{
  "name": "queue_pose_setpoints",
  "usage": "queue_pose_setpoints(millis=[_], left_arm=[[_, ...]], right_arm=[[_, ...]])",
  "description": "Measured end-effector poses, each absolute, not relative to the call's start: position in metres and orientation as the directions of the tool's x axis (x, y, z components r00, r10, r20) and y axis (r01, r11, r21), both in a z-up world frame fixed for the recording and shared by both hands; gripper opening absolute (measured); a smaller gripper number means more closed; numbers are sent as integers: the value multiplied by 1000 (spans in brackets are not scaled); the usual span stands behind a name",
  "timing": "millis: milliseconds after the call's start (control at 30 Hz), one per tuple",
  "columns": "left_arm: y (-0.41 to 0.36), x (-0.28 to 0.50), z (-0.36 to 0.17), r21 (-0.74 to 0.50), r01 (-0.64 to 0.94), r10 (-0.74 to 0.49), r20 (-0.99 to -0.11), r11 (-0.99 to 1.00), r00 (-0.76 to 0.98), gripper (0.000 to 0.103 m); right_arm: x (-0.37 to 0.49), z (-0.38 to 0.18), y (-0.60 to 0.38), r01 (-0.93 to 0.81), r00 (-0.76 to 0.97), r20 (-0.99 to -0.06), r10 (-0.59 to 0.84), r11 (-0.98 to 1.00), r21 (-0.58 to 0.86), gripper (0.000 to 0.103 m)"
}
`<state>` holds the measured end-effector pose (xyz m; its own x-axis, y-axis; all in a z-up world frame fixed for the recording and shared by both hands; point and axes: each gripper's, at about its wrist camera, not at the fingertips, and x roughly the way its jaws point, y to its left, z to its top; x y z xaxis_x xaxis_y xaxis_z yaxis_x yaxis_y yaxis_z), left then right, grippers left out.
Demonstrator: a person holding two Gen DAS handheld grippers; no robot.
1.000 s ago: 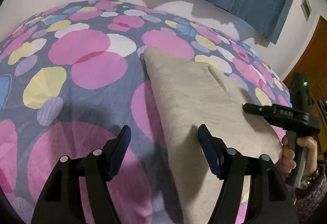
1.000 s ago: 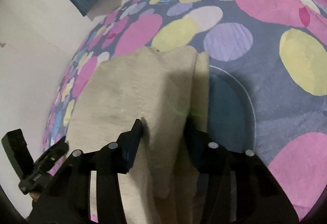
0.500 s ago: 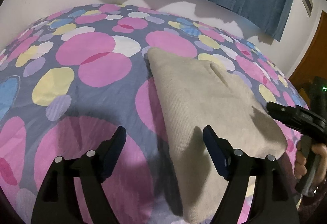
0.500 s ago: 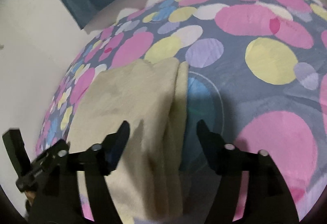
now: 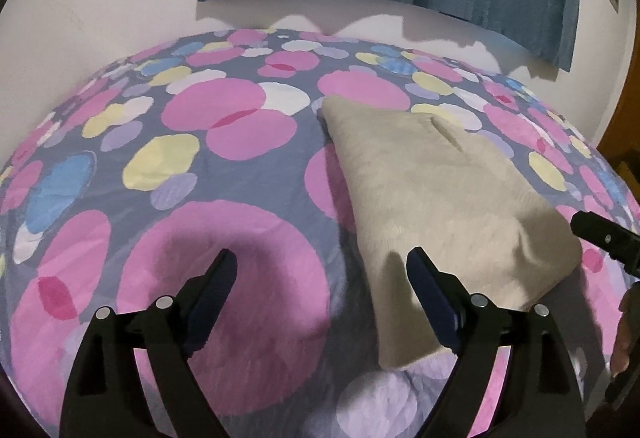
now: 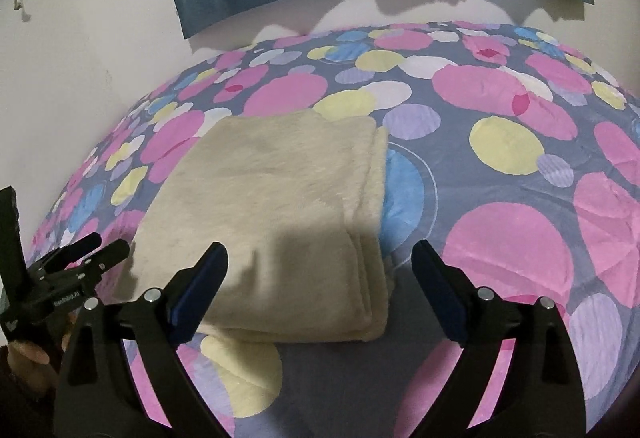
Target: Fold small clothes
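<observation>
I've let go: my right gripper (image 6: 320, 288) and left gripper (image 5: 322, 288) have backed off, jaws opening and empty. The cloth (image 6: 276, 222) lies folded on the bed (image 6: 520, 222) (fold looks done).

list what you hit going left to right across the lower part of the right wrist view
left gripper at the left edge → the right gripper's left finger → folded beige cloth on the spotted bedcover → the right gripper's right finger. The right gripper's jaws are opening, holding nothing.
</observation>
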<state>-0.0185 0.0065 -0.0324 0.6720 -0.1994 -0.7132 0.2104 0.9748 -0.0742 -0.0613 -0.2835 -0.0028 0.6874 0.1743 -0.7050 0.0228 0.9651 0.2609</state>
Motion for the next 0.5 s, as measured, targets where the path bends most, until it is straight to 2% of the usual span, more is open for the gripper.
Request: queue_pose_setpoints(millis=[300, 500], left_arm=[[-2, -25, -34, -24, 200, -156, -714, 980, 682, 86], [1, -25, -34, -48, 182, -162, -709, 982, 686, 86]], right_arm=[[-65, -5, -274, 11, 687, -708, 161, 973, 232, 93], [-65, -9, -269, 6, 681, -714, 165, 973, 231, 93]])
